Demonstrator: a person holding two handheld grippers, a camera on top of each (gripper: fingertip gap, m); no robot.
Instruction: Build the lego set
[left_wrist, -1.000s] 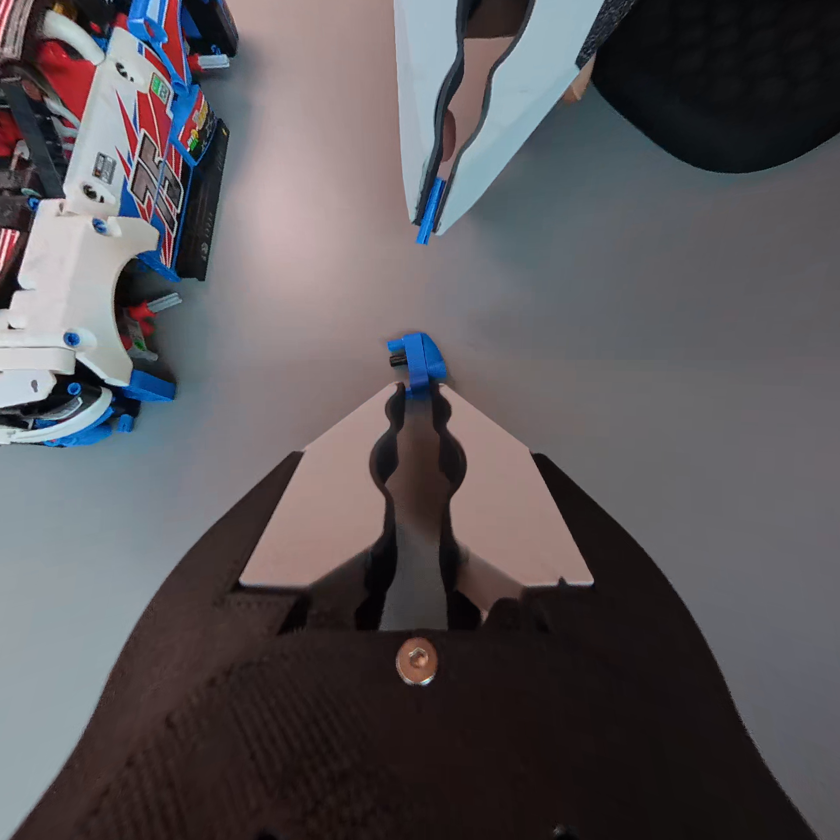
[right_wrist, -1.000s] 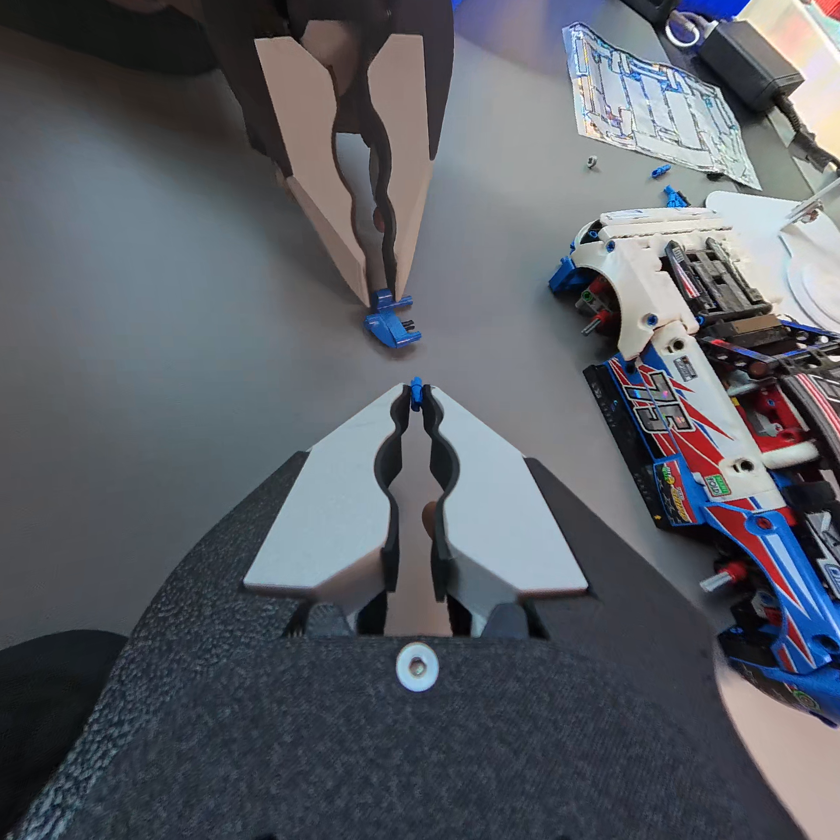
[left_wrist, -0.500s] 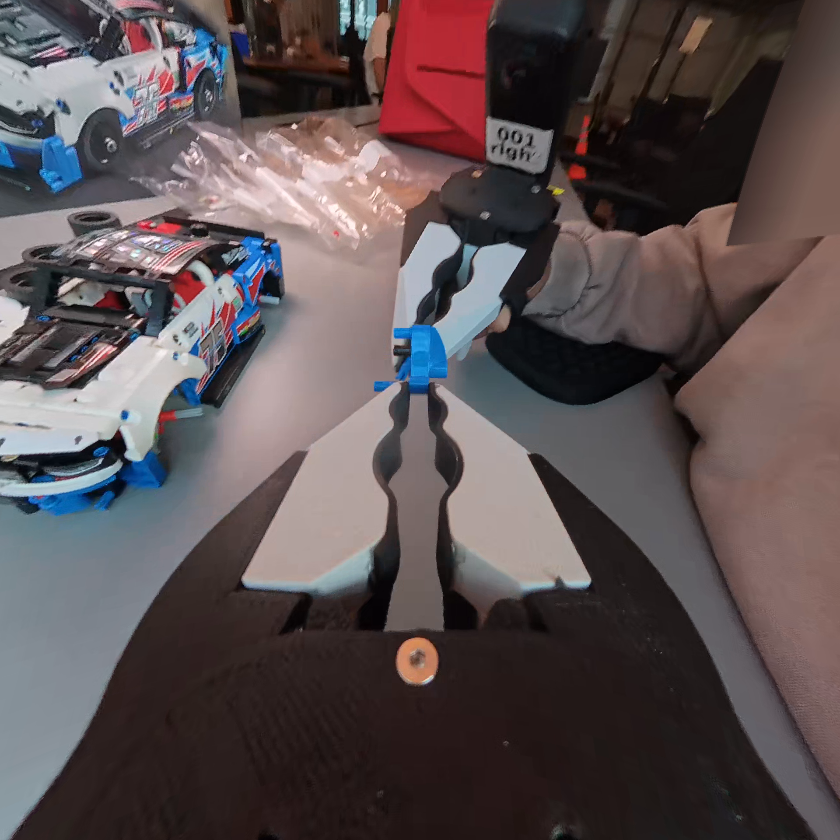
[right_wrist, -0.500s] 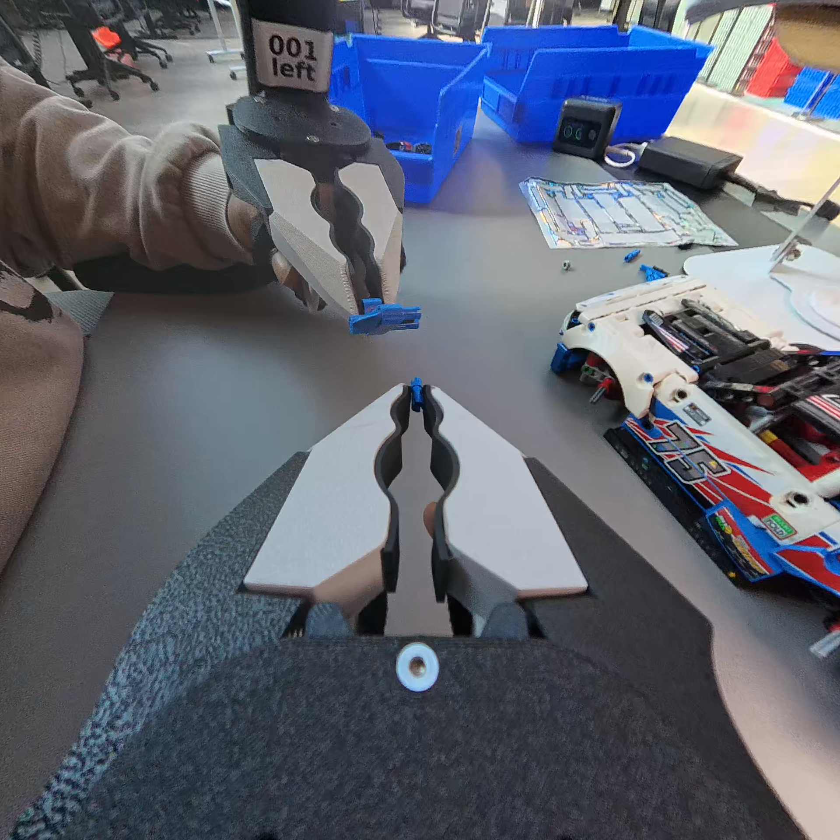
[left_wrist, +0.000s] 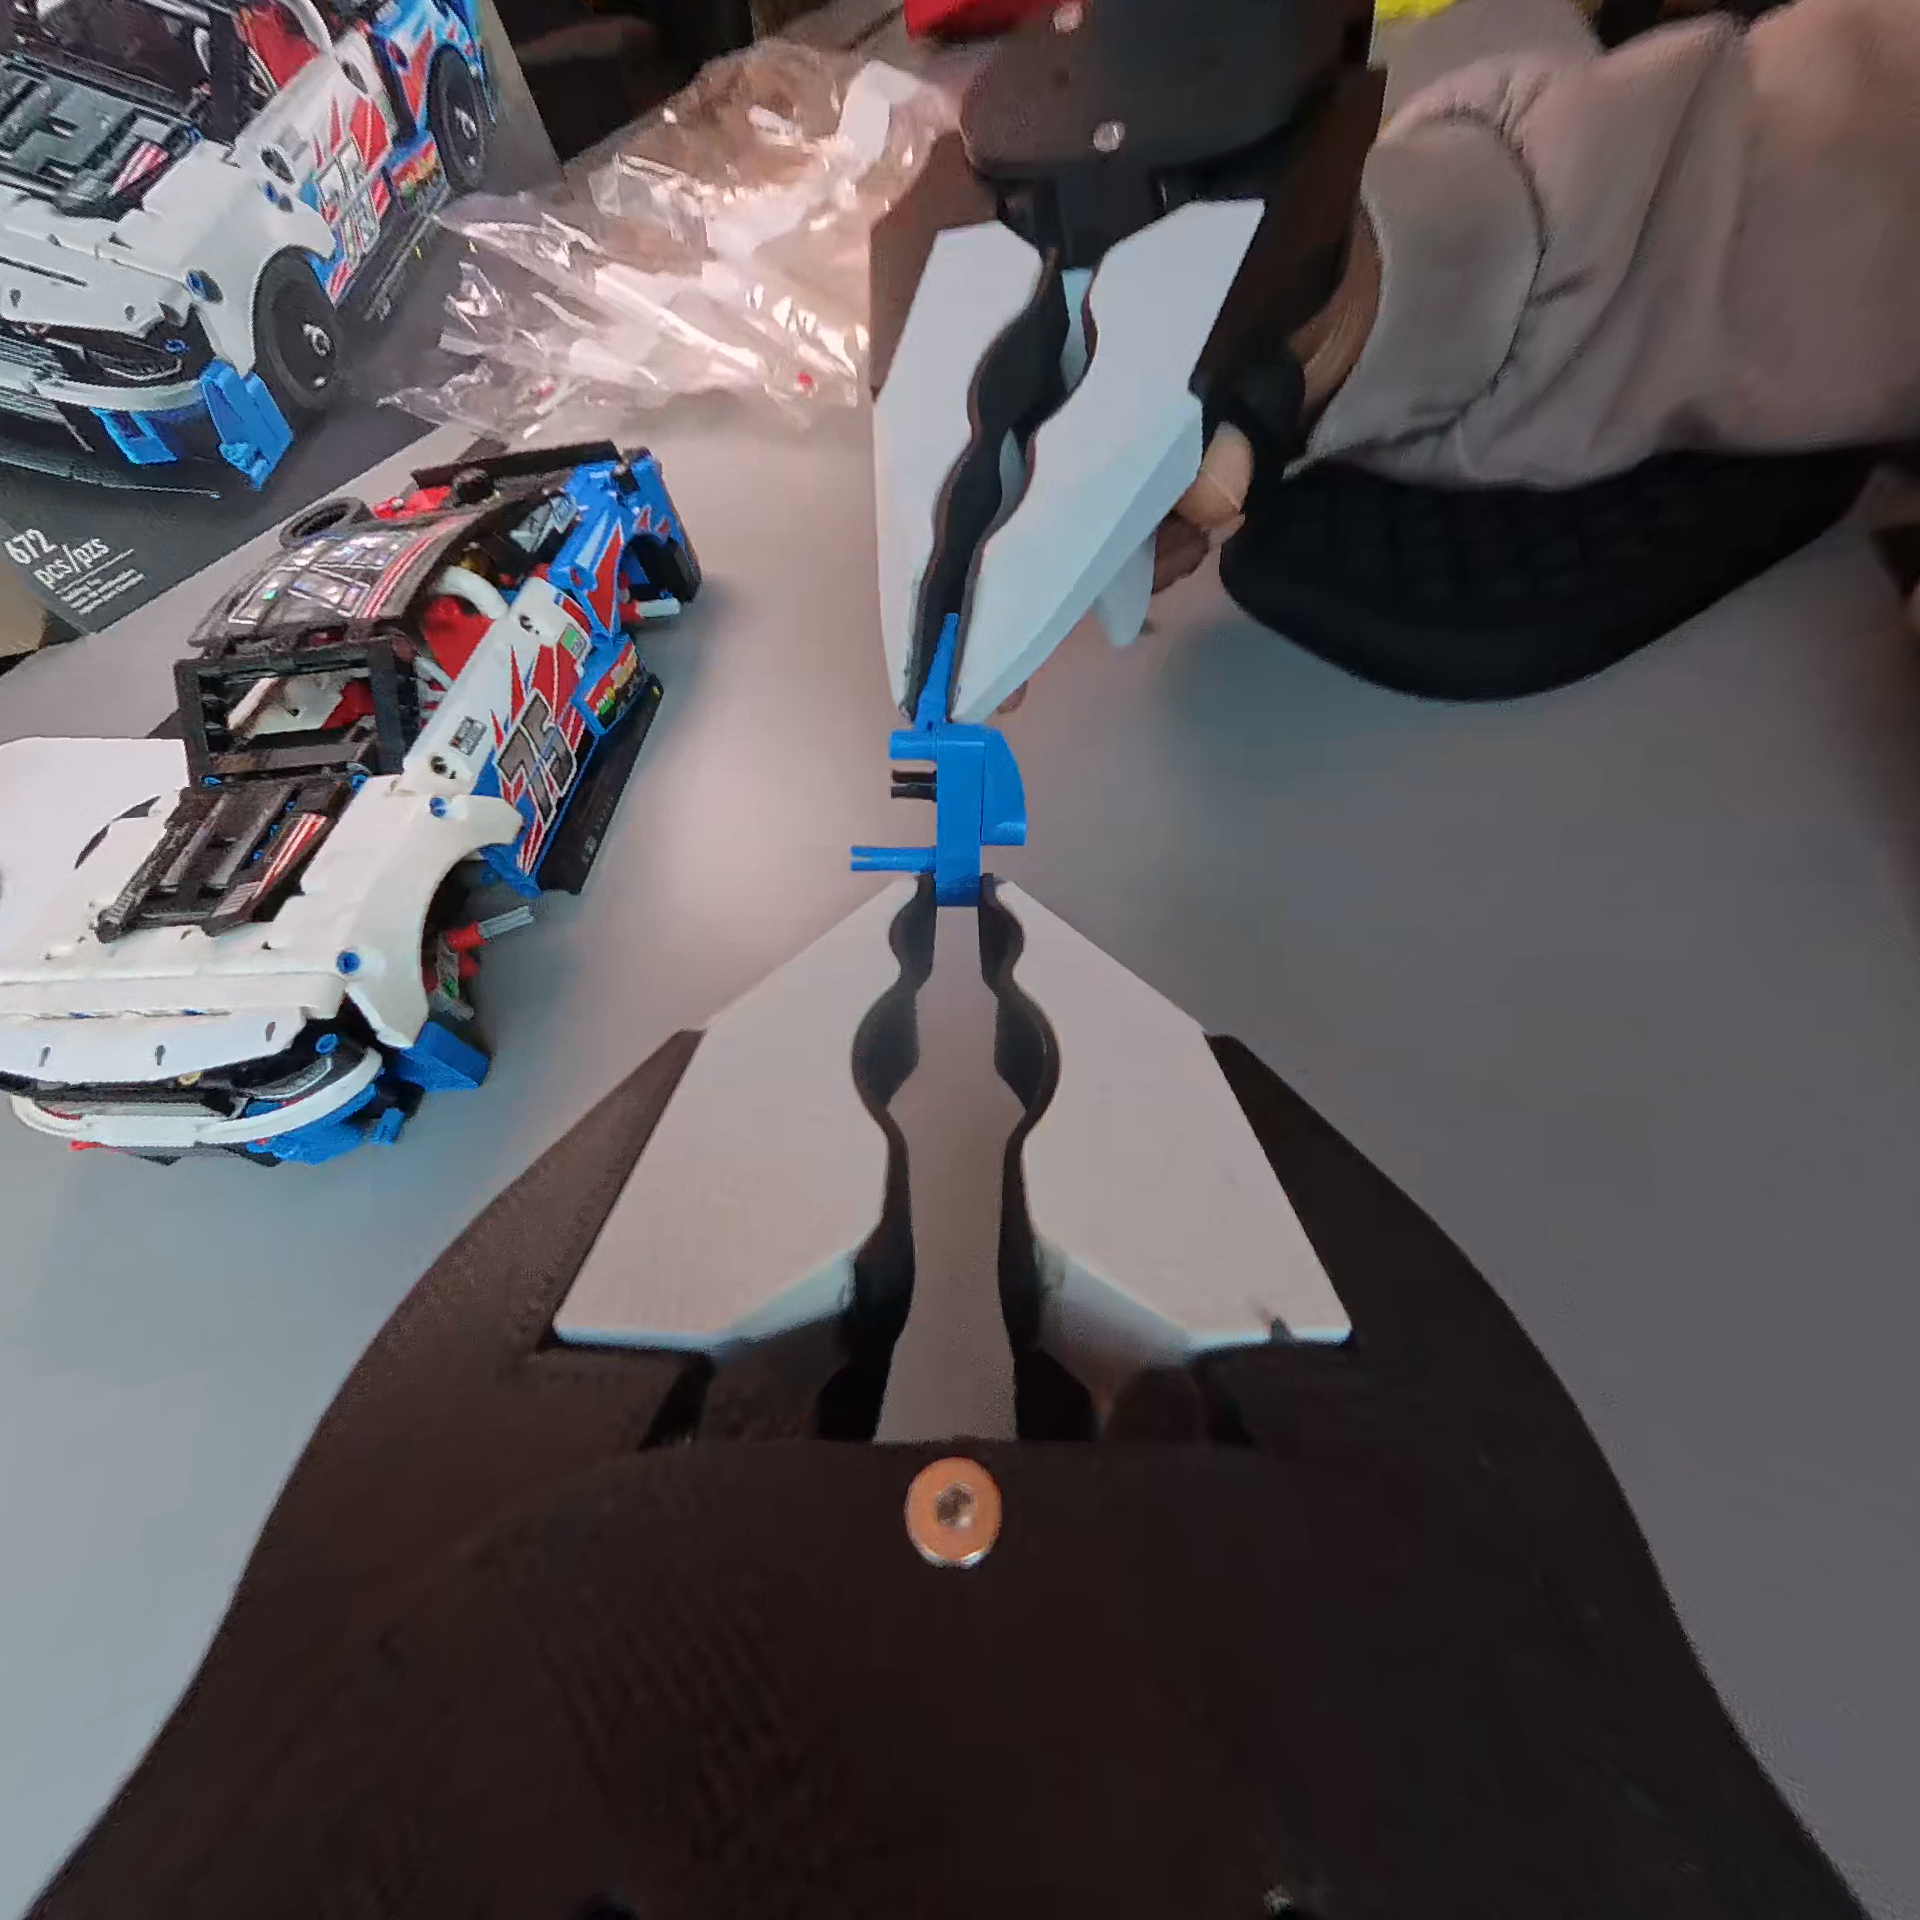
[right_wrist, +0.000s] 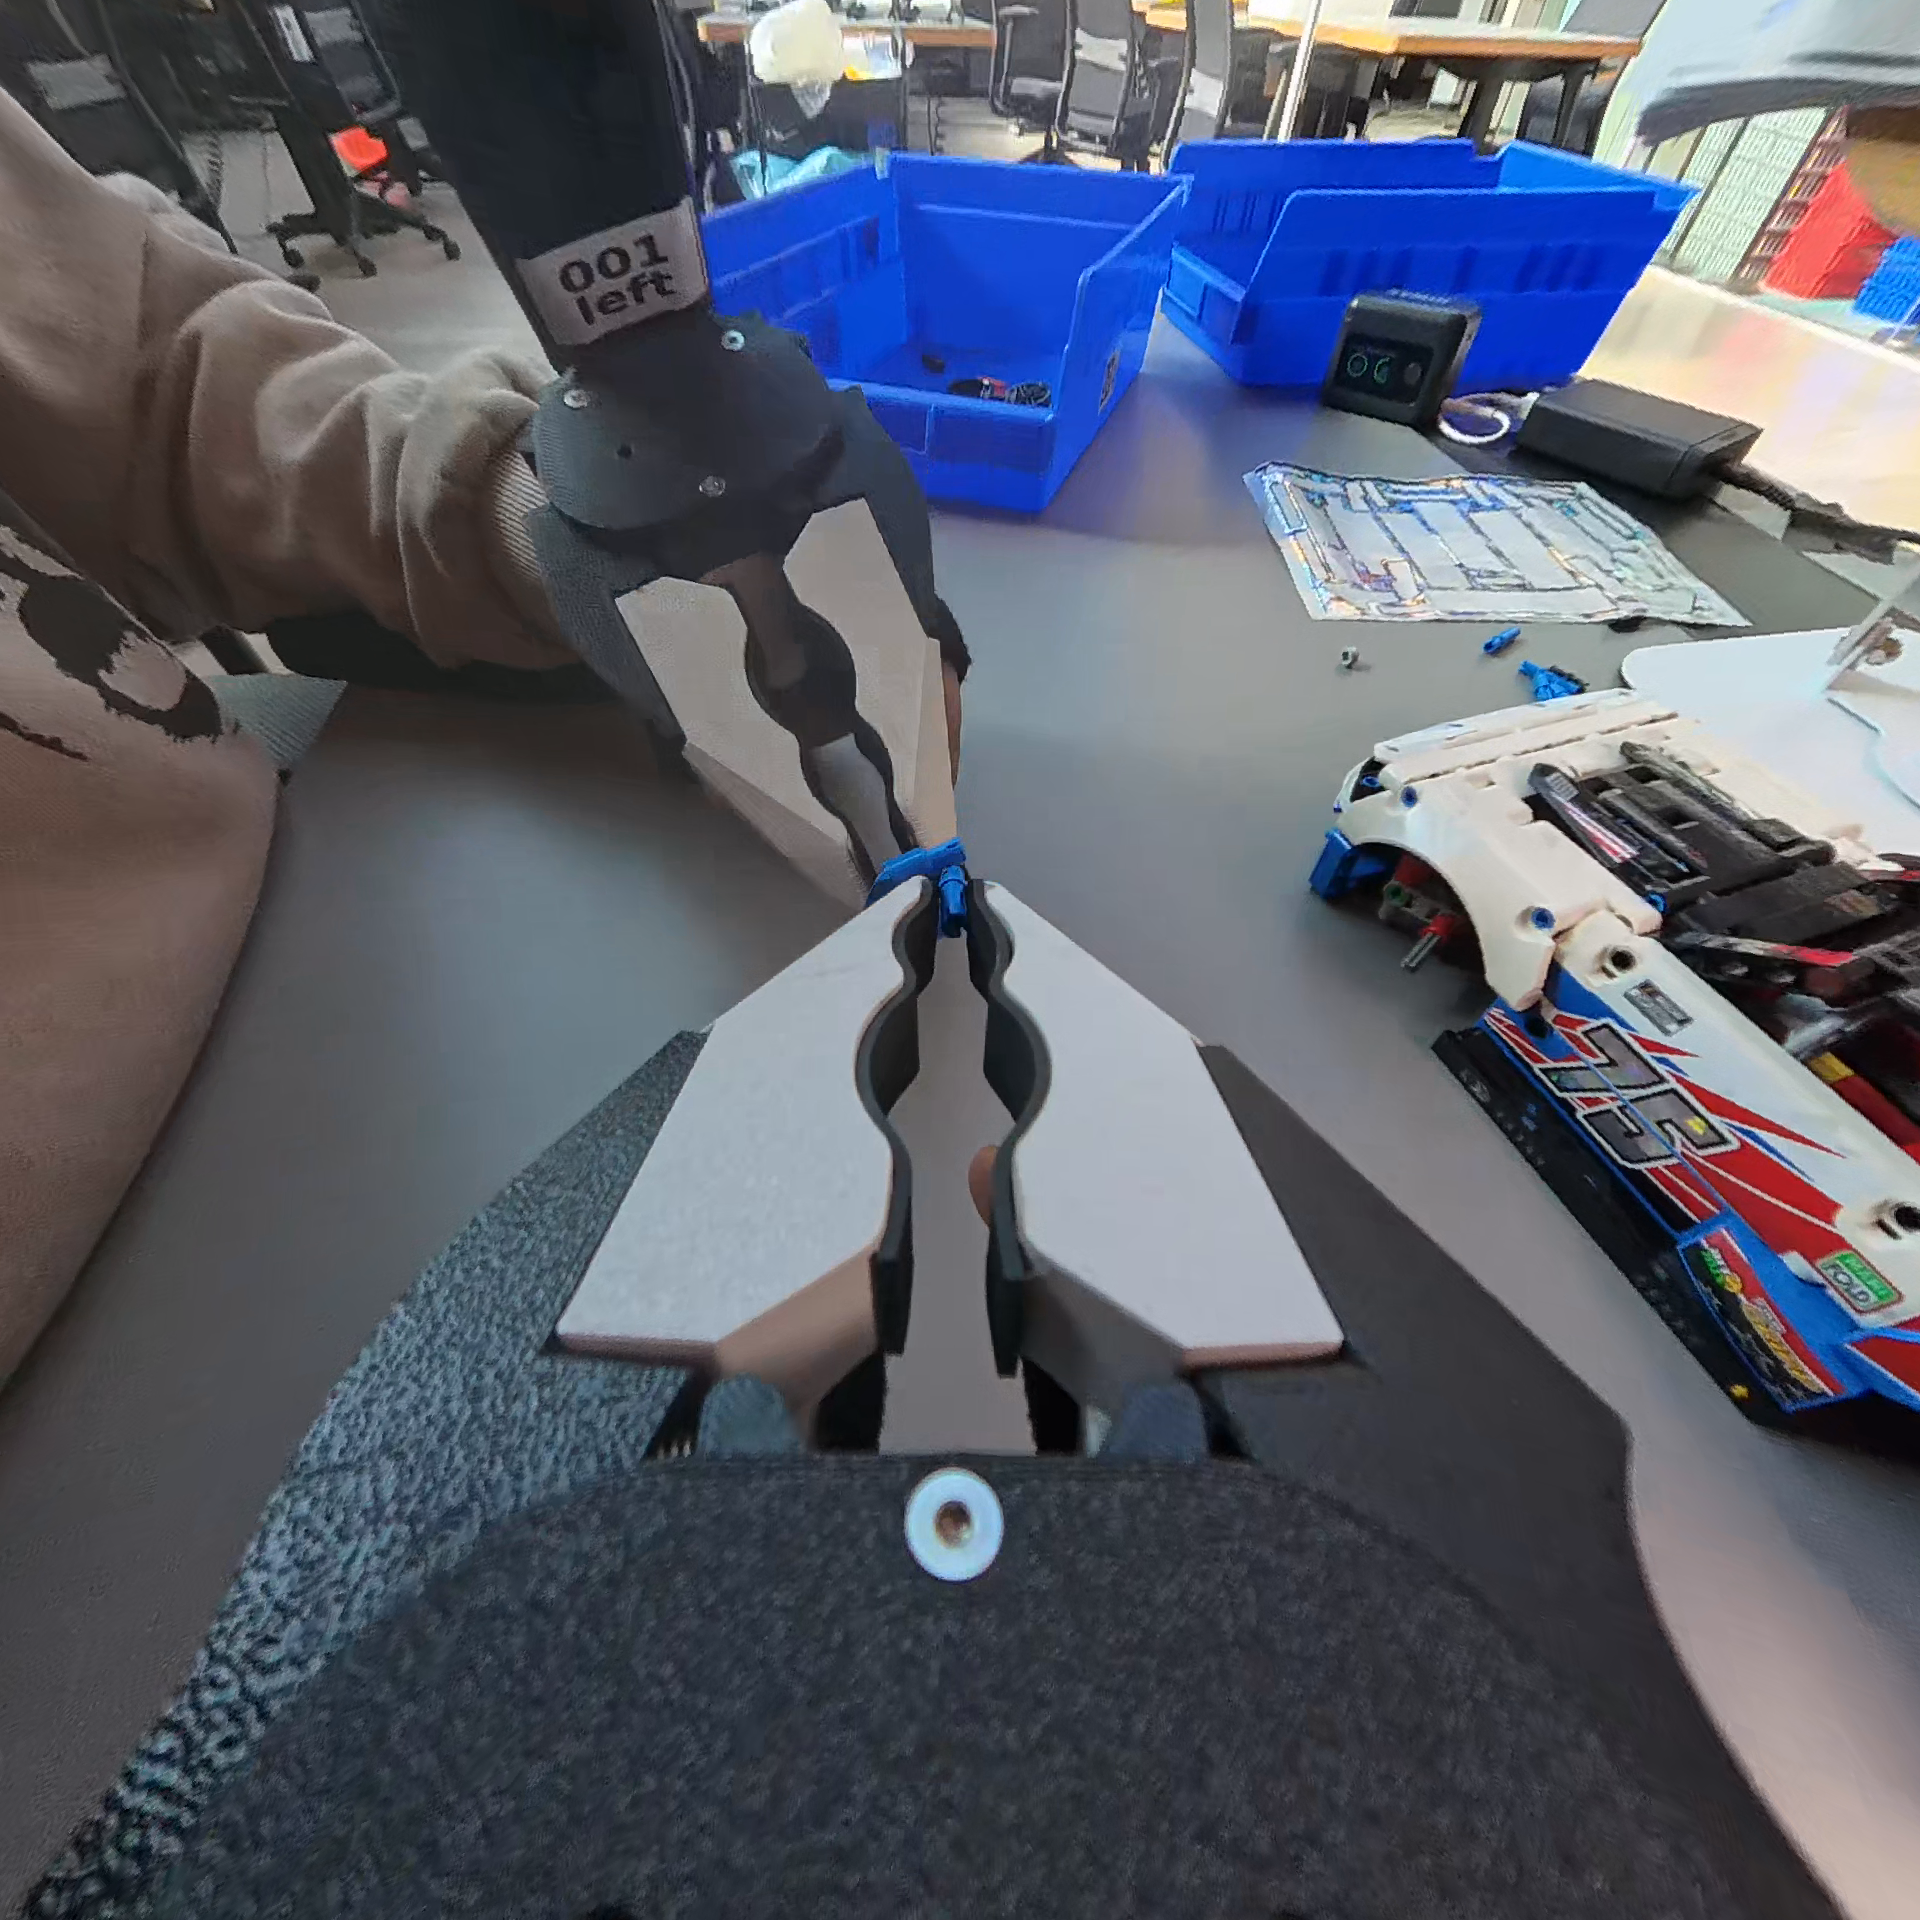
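Left wrist view: the left claw (left_wrist: 956, 883) is pinching a blue bracket piece (left_wrist: 966, 800) at frame centre, lifted off the worktop (left_wrist: 1455, 987); the right claw (left_wrist: 940, 707) comes down from the upper middle, pressed together on a thin blue pin (left_wrist: 943, 665) whose tip meets the bracket's top edge.
Right wrist view: the pin (right_wrist: 951, 904) shows between this claw's tips at centre, and the bracket (right_wrist: 914, 864) sits just above it under the left claw (right_wrist: 904, 842); whether the pin is already in a hole is hard to tell, the joint being tiny and partly covered.
Risk, misalignment: both parts are held by a small edge only, so a push slightly off the hole's axis would likely twist the bracket in its grip.
Risk, drop: if the pin slips sideways it could spring loose and roll over the smooth grey surface.
Risk, force: too firm a press in mid-air, with nothing behind it, may shove the bracket out of the left claw.
Car: the part-built race car (left_wrist: 343, 790) lies at left, well apart from the claws.
Surface: plain matte grey worktop, flat; empty plastic bags (left_wrist: 665, 270) and the set's box (left_wrist: 208, 208) at upper left.
Room: blue bins (right_wrist: 935, 312) and a printed sheet (right_wrist: 1475, 551) towards the upper right, with office chairs behind.
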